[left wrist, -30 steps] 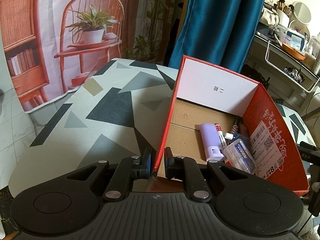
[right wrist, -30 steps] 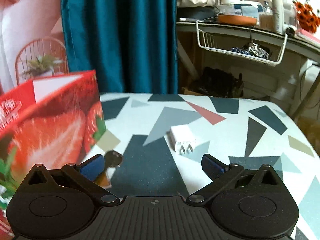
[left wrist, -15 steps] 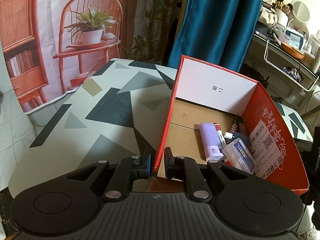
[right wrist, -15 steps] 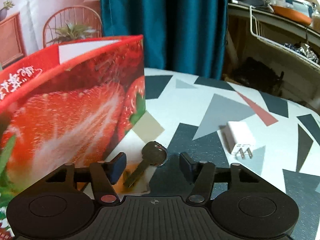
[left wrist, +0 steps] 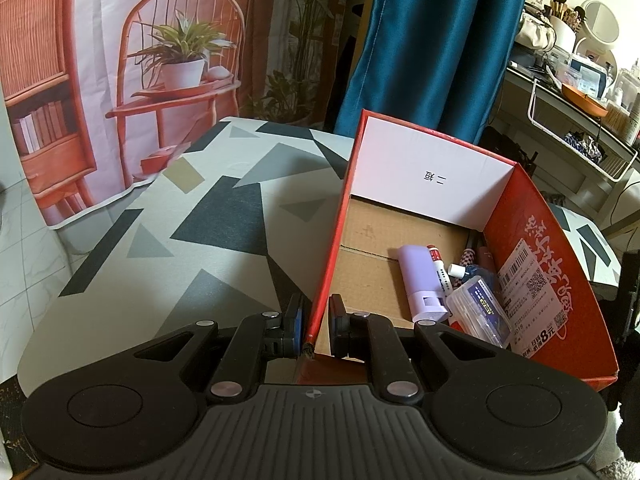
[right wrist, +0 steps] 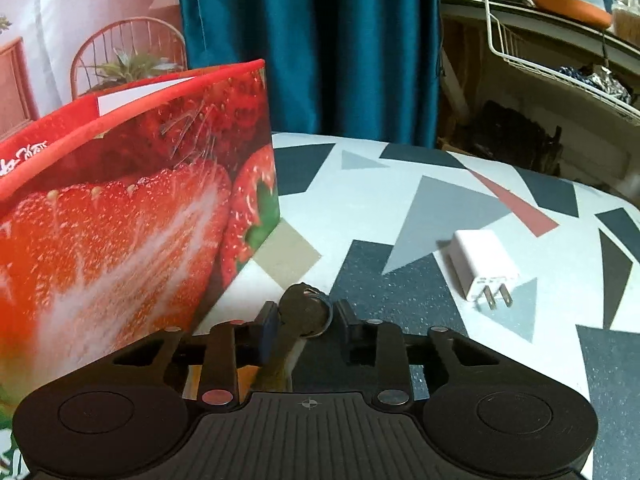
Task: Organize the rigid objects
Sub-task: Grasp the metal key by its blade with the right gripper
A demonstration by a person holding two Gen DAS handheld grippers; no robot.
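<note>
The right claw (right wrist: pixel 304 322) has just been closing around the key (right wrist: pixel 301 312) — pads nearly touching — white plug (right wrist: pixel 482 262) at two o'clock, left claw (left wrist: pixel 314 322) pinching the box wall (left wrist: pixel 334 248).

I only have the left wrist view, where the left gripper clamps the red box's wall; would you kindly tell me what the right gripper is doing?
Observer: The right gripper is down over a key on the table. Its jaws have just been closing with the key between them; I cannot tell whether both pads press yet.
Operator: Thank you. Is anything else lying outside the box?
Observer: Yes, a white plug-in charger lies to the key's right, prongs toward the camera.
Operator: And where is the key relative to the box?
Observer: Just beside the red box, near its strawberry-printed outer wall but not touching it.
</note>
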